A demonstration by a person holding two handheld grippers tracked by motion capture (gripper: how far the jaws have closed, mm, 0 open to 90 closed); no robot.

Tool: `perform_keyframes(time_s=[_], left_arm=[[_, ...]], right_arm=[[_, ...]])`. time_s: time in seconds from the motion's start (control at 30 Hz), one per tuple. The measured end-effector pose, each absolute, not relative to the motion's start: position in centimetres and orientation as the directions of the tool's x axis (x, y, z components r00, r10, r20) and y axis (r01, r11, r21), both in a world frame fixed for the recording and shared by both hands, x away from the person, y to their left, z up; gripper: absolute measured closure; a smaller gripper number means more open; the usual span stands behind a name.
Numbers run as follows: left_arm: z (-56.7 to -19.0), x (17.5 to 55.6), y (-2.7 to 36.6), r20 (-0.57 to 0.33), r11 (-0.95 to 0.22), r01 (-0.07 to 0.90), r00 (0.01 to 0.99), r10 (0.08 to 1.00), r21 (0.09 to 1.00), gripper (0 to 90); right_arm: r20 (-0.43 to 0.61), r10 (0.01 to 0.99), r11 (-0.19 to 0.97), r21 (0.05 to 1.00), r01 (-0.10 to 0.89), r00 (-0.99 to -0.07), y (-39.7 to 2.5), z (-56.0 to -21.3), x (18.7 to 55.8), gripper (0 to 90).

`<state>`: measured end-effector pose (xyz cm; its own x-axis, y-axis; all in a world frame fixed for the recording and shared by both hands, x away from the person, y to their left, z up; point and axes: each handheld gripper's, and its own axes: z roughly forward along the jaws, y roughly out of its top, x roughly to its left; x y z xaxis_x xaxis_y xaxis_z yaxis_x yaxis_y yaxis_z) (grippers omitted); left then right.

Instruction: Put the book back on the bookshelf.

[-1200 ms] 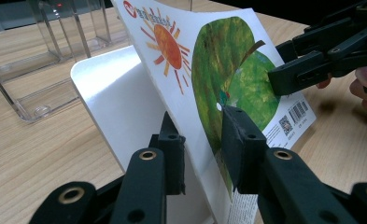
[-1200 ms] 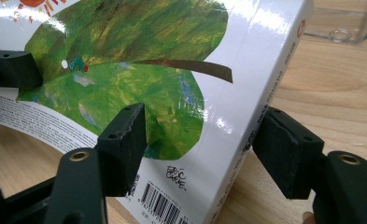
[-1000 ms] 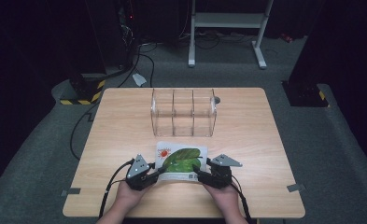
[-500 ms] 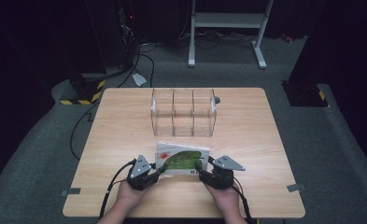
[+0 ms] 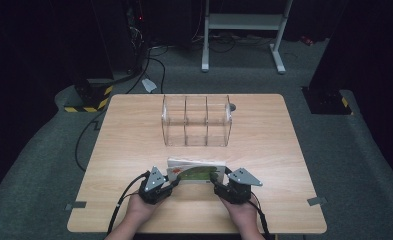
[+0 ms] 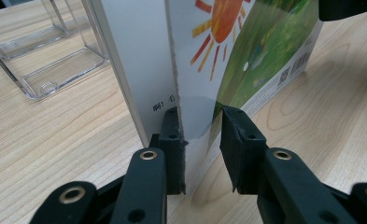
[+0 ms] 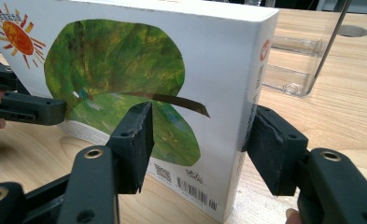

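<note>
Two hand-held grippers flank tilted book (image 5: 196, 170), jaws straddling its ends.

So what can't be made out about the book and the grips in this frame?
- Book: title cut off by the top edge in the right gripper view; too small in the high view.
- Spine text: blurred.
- Left hand-held gripper: whether its pads press the cover is unclear.
- Right hand-held gripper: the book hides any contact.
</note>
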<state>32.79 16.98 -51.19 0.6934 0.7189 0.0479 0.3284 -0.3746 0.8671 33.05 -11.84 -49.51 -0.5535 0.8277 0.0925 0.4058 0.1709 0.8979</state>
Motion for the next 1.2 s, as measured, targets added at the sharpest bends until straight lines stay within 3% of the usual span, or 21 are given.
perform_keyframes(time_s=[0.67, 1.2], left_arm=[[-51.0, 32.2, 17.7, 0.078, -0.385, 0.324, 0.669, 0.739, 0.864, 62.3], [-50.3, 32.5, 18.2, 0.043, -0.315, 0.343, 0.613, 0.789, 0.885, 35.5]], right_arm=[[0.073, 0.818, 0.196, 0.897, 0.396, -0.570, -12.1, -49.4, 33.0, 38.3], [0.065, 0.812, 0.204, 0.899, 0.387, -0.580, -12.0, -49.3, 33.0, 37.6]])
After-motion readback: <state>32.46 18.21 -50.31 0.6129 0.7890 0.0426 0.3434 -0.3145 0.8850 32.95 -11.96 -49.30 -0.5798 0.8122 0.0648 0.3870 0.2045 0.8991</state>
